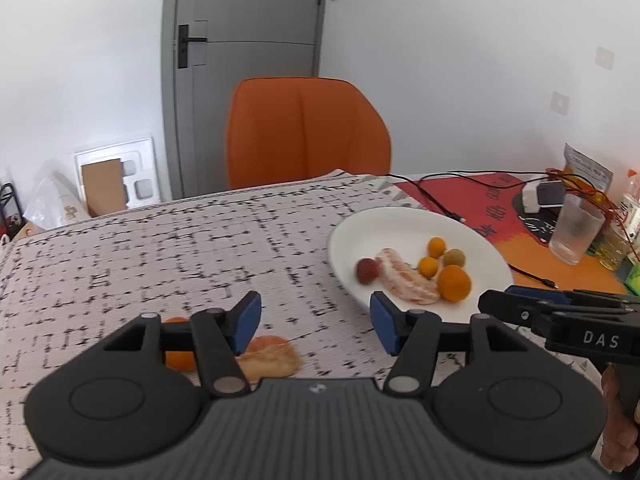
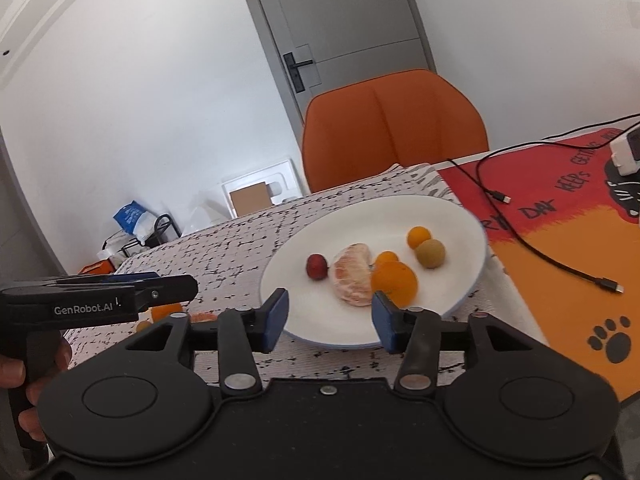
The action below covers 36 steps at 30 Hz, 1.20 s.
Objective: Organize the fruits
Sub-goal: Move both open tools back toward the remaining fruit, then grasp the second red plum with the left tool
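Setting: a table under a white cloth with broken black grid lines point(image 1: 160, 248) is filling both views, with an orange upholstered chair point(image 1: 308, 132) standing behind it.
Plate: a round white ceramic plate point(image 2: 440, 216) is sitting on the cloth, holding a peeled pale-orange citrus half point(image 2: 352, 276), a large orange point(image 2: 394, 282), two small oranges, a small red fruit point(image 2: 317, 266) and a small greenish round fruit point(image 2: 430, 253).
Loose fruit: a small orange point(image 1: 178, 354) and a peeled citrus piece point(image 1: 270, 354) are lying on the cloth, off the plate, just under the left gripper.
Left gripper point(image 1: 316, 322): its blue-padded jaws are standing apart with nothing between them.
Right gripper point(image 2: 330, 320): its jaws are also standing apart and empty, hovering at the plate's near rim.
Handling: the peeled pieces are likely soft, light and easily crushed, so a gentle pinch across the thick middle seems best; the whole oranges are firmer but may roll.
View differences: only the left view is showing the loose fruit clearly, plus a frosted drinking glass point(image 1: 576, 228); the right view is showing the plate's full contents, and a black cable point(image 2: 540, 248) on a red-and-orange mat point(image 2: 560, 280).
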### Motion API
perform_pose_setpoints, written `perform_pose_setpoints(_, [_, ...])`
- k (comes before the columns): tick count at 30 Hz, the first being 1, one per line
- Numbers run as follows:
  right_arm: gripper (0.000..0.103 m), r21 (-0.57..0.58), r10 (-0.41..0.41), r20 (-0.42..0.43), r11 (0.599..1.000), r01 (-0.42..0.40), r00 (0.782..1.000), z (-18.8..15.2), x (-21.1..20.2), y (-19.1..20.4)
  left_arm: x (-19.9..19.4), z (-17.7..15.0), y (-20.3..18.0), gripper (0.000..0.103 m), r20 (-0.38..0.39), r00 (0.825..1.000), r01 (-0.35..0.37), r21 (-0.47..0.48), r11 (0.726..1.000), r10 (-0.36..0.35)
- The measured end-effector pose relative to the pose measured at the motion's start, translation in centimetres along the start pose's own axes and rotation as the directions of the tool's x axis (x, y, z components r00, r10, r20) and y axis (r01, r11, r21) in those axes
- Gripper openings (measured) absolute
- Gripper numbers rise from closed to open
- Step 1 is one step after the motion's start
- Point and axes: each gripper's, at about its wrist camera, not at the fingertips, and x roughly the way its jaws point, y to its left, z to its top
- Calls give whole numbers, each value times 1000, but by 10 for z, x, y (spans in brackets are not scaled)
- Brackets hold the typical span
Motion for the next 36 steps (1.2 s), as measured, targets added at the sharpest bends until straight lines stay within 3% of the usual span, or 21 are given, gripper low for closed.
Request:
perform_pose_setpoints(4, [60, -17, 18, 2, 1000, -18, 1000, 2, 5, 11, -7, -1, 16, 66, 12, 999, -31, -25, 999, 31])
perform_pose_setpoints(9, [62, -34, 49, -3, 998, -49, 999, 2, 11, 25, -16, -3, 38, 70, 19, 997, -75, -62, 995, 77])
perform_pose_setpoints(18, [69, -58, 110, -27, 992, -111, 994, 0, 26, 47, -25, -17, 65, 72, 2, 992, -125, -121, 985, 127])
perform_pose_setpoints(24, [81, -82, 132, -42, 988, -135, 990, -3, 32, 62, -27, -26, 76, 72, -12, 990, -142, -143, 979, 142])
perform_pose_setpoints(29, [103, -122, 133, -33, 983, -136, 991, -5, 34, 75, -28, -33, 84, 72, -24, 988, -152, -161, 975, 150])
perform_pose_setpoints(36, [103, -165, 118, -52, 978, -125, 992, -8, 39, 87, -23, -45, 91, 72, -44, 990, -143, -188, 972, 137])
